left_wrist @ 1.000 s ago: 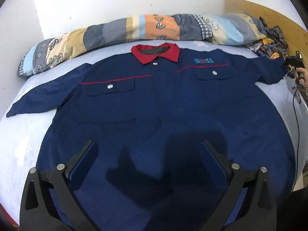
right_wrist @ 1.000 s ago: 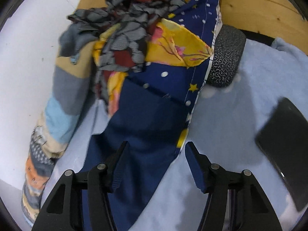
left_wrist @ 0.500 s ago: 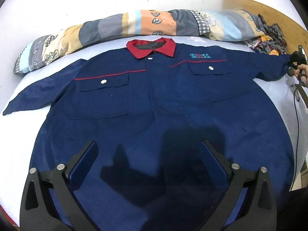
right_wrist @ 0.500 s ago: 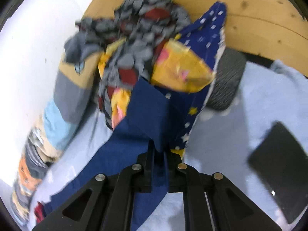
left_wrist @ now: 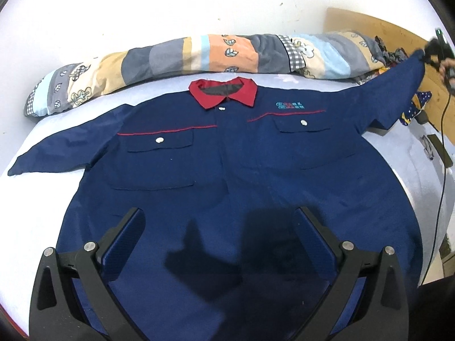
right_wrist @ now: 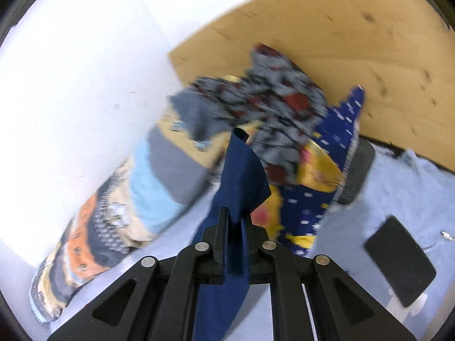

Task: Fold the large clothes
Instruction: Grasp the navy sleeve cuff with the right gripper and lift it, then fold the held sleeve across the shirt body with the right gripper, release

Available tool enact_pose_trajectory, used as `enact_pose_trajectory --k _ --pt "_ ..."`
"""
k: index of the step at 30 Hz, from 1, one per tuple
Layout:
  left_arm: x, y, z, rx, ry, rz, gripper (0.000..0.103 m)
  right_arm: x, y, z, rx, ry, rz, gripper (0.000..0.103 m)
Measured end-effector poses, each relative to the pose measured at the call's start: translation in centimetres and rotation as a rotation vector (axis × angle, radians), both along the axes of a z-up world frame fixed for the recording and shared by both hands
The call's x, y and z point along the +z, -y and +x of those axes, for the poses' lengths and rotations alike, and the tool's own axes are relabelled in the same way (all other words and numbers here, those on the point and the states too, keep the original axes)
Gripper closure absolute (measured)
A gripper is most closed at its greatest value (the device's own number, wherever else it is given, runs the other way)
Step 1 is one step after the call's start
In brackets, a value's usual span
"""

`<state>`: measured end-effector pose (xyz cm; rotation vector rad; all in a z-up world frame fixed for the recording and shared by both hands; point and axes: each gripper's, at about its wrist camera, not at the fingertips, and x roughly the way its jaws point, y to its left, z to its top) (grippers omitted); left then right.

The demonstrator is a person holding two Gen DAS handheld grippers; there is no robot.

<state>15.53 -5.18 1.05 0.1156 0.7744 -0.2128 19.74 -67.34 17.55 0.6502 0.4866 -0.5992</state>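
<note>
Barely begun: the navy cotton work jacket [left_wrist: 227, 176] lies unfolded; the right gripper [right_wrist: 233, 227] pinches its lifted sleeve cuff [right_wrist: 241, 176], the left gripper [left_wrist: 219, 227] hovers wide open.

Bed [left_wrist: 51, 199]: you are looking at a pale blue sheet.
Shirt [left_wrist: 227, 176]: a navy work shirt is lying spread flat across it, front up, red collar toward the wall.
Bolster [left_wrist: 182, 56]: a long patchwork roll is lying along the far edge.
Clothes pile [right_wrist: 284, 130]: patterned fabrics are sitting at the wooden headboard corner.
Phone [right_wrist: 401, 260]: a dark slab is resting on the sheet nearby.
</note>
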Motion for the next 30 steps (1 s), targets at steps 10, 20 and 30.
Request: enact_pose_trajectory --k 10,20,30 --pt "1.3 -4.9 -1.2 0.053 0.016 -0.045 0.0 13.4 -17.5 3.3 0.254 0.069 -0.144 0.095" --pt "3.0 -13.3 -3.0 0.189 0.054 -0.13 0.0 14.0 -44.2 8.2 0.612 0.016 -0.274 0.095" --pt "2.6 -21.3 -4.0 0.351 0.041 -0.191 0.0 -8.0 -67.6 13.8 0.899 -0.273 -0.285 0.095"
